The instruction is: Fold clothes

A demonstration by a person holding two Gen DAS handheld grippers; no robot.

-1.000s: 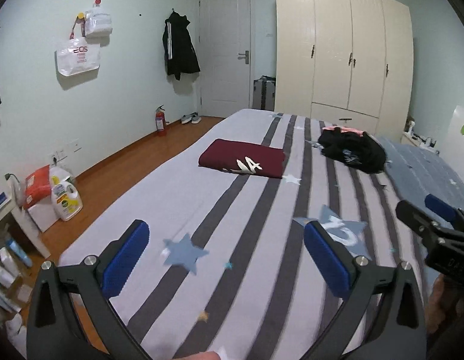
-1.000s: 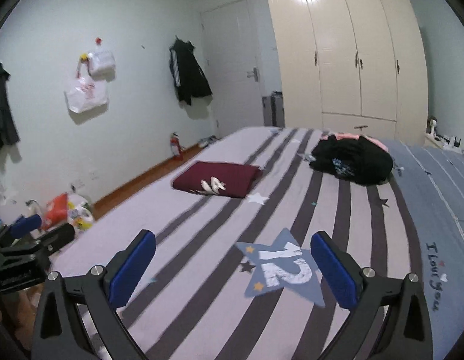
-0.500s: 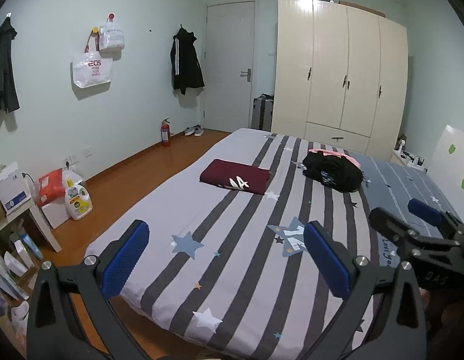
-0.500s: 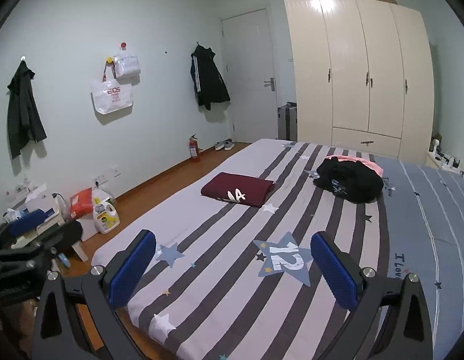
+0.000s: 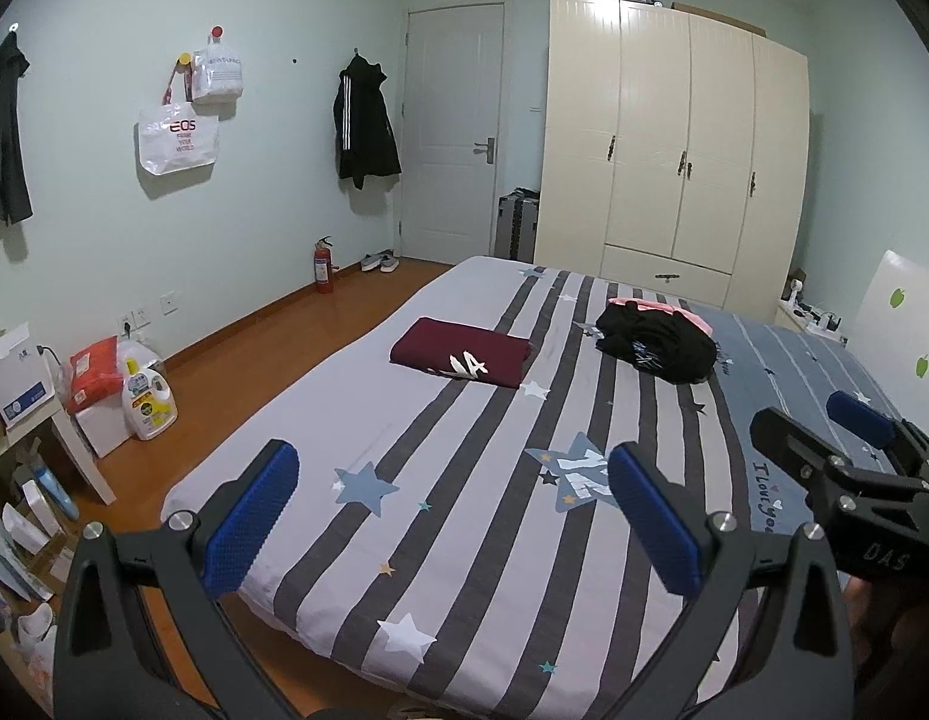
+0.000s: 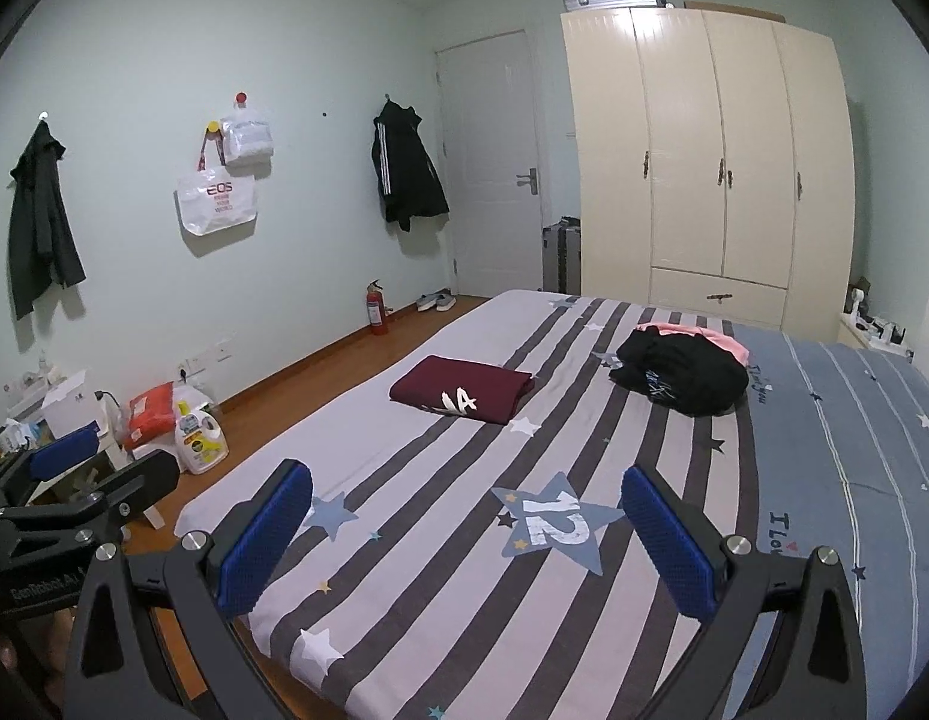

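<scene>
A folded maroon garment [image 5: 461,351] with white print lies on the striped bed [image 5: 404,450]; it also shows in the right wrist view [image 6: 461,389]. A crumpled black garment [image 5: 656,342] lies on a pink one [image 5: 650,304] further back, also in the right wrist view [image 6: 683,369]. My left gripper [image 5: 452,513] is open and empty, held off the near end of the bed, far from the clothes. My right gripper [image 6: 467,531] is open and empty beside it; it shows at the right in the left wrist view [image 5: 824,438].
A cream wardrobe [image 5: 674,156] stands behind the bed beside a white door [image 5: 452,132]. A fire extinguisher [image 5: 323,267], a detergent bottle [image 5: 146,399] and a small white table [image 5: 32,396] stand along the left wall. Bags [image 5: 176,132] and jackets [image 5: 365,120] hang there.
Both grippers have pulled back and up from the bed, so the whole bed and more floor show. Both stay open and empty.
</scene>
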